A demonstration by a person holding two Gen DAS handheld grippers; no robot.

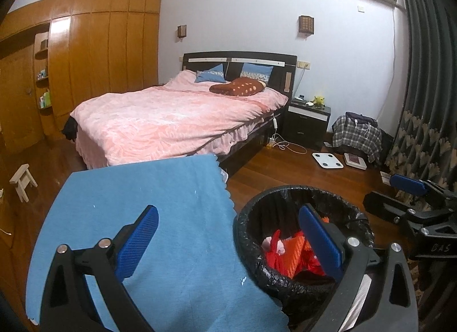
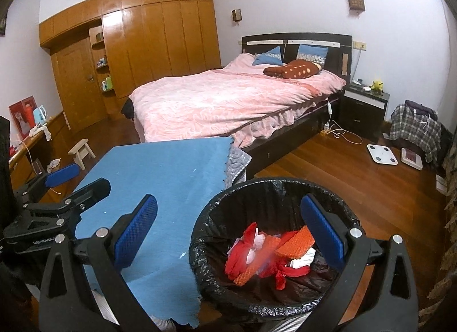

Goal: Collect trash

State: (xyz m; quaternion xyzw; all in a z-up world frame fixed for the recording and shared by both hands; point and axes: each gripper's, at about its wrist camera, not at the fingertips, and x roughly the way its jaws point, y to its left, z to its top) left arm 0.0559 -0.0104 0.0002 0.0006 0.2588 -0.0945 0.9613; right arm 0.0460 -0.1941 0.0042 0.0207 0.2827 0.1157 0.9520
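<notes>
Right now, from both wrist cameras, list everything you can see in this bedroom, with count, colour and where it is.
trash bin: one, black liner, near floor, right of the cloth
trash: several pieces, red, orange, white, inside the bin
cloth: one, blue, covering a surface at the bed's foot
bed: one, pink cover, room centre
pillows: two, blue, at the headboard
cushion: one, brown spotted, on the bed
nightstand: one, dark, right of the bed
scales: two, white, floor, right
stool: one, pale wood, floor, left
wardrobe: one, wooden, left wall
left gripper: open, empty
right gripper: open, empty
</notes>
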